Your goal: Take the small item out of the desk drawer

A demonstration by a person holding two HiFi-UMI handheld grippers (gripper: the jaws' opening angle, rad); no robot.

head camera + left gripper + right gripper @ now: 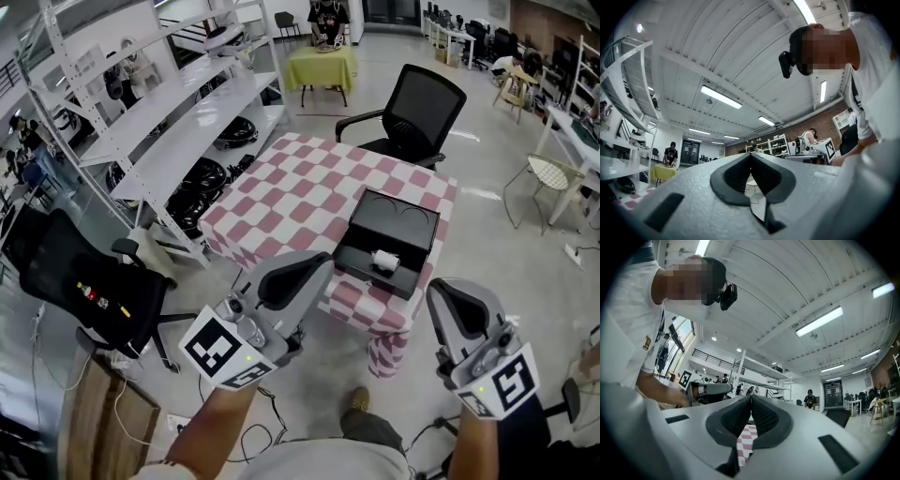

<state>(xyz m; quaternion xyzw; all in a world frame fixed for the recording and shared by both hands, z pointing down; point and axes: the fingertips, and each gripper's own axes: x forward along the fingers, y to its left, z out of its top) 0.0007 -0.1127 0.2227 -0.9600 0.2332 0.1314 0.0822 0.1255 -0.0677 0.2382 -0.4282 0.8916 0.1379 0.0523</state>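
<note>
Left gripper (323, 265) and right gripper (439, 292) both squeezed shut, nothing in either. Small white item (384, 260) sitting in open black drawer (367, 273), near-right corner of checkered table (291, 187).

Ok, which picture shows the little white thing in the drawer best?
The head view: it looks down into the open black drawer, where the small white item lies in plain sight. The left gripper view points up at the ceiling, no item. The right gripper view catches just a strip of checkered tablecloth, not the item.
</note>
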